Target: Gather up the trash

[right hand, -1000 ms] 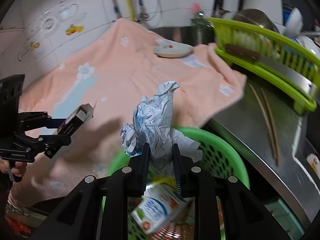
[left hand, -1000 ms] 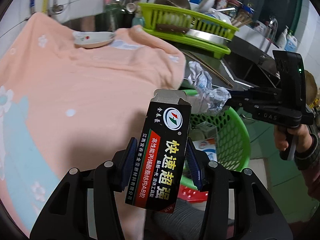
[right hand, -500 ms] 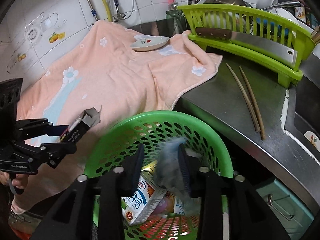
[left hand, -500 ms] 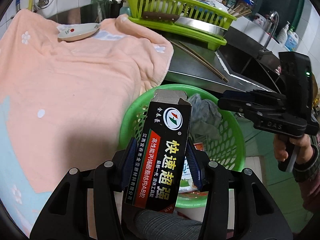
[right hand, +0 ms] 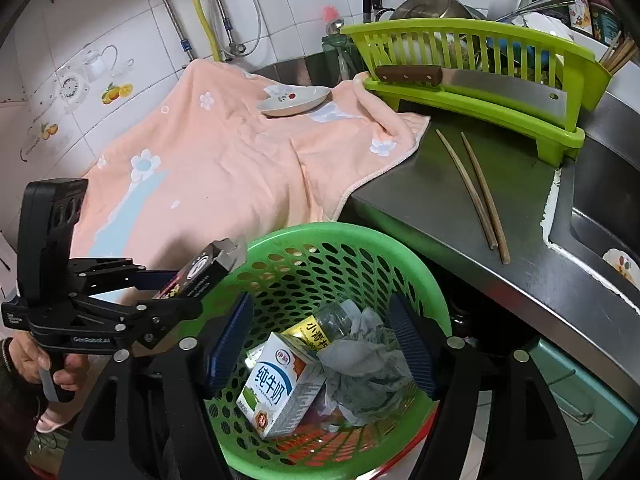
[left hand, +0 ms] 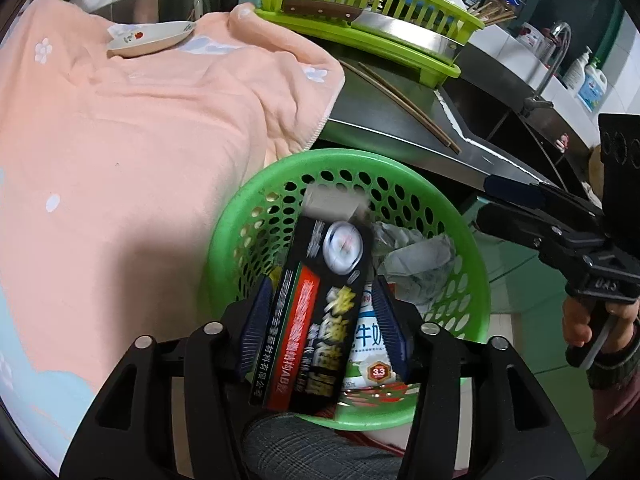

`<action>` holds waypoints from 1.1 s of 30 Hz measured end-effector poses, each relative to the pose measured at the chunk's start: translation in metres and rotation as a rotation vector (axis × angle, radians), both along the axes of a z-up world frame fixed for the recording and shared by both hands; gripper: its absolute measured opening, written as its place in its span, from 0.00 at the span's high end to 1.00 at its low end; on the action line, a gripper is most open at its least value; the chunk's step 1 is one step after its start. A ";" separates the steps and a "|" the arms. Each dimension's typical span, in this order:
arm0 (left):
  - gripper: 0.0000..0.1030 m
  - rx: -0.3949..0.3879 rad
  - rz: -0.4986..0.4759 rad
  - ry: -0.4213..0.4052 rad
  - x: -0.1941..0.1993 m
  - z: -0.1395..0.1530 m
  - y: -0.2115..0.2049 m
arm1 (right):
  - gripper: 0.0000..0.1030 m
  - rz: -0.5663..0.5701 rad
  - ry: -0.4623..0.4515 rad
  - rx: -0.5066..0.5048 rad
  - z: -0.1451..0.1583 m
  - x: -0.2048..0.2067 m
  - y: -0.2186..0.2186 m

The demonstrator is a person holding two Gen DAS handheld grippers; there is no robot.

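A green perforated basket [left hand: 472, 280] [right hand: 400, 256] stands below the counter edge. In it lie crumpled paper [right hand: 360, 364] [left hand: 416, 256], a milk carton [right hand: 280, 388] and a bottle [right hand: 320, 326]. My left gripper [left hand: 318, 320] [right hand: 160, 280] is over the basket's rim; its jaws stand apart around a black glue box [left hand: 316, 312] [right hand: 196, 272], which is blurred and tilted between them. My right gripper [right hand: 320, 344] [left hand: 508, 188] is open and empty above the basket.
A peach towel [right hand: 224, 168] with a small dish [right hand: 294, 100] covers the counter on the left. Two chopsticks [right hand: 476, 192] lie on the steel counter [right hand: 520, 280]. A green dish rack [right hand: 500, 60] holds a cleaver. A sink [right hand: 608, 208] is at the right.
The crumpled paper left my right gripper and dropped into the basket; that gripper opened wide. My left gripper moved over the basket and its jaws parted from the glue box, which now tilts.
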State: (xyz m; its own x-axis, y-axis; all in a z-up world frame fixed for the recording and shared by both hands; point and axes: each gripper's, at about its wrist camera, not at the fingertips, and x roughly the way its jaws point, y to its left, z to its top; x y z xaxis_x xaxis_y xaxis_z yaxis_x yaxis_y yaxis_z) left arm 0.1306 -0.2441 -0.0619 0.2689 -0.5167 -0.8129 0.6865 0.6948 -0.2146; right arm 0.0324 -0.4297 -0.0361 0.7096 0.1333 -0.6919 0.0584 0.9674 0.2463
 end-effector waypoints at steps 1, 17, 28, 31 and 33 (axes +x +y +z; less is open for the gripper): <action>0.44 0.000 0.001 -0.002 -0.001 0.000 -0.001 | 0.32 0.002 -0.001 0.000 0.000 -0.001 0.001; 0.16 -0.035 0.095 -0.077 -0.016 0.018 0.032 | 0.19 0.022 -0.014 -0.015 0.006 -0.014 0.024; 0.05 -0.037 0.207 -0.209 -0.029 0.044 0.074 | 0.14 0.052 -0.026 -0.033 0.009 -0.016 0.054; 0.05 -0.036 0.247 -0.231 -0.031 0.051 0.086 | 0.13 0.055 -0.029 -0.046 0.011 -0.017 0.061; 0.05 -0.033 0.273 -0.245 -0.033 0.054 0.092 | 0.13 0.054 -0.033 -0.051 0.013 -0.017 0.064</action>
State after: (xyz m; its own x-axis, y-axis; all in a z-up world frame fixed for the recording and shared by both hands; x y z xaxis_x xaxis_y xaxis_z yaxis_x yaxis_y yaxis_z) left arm 0.0977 -0.1516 -0.0078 0.5846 -0.4238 -0.6918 0.5107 0.8548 -0.0920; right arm 0.0153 -0.3653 -0.0231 0.7248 0.1374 -0.6751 -0.0016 0.9803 0.1977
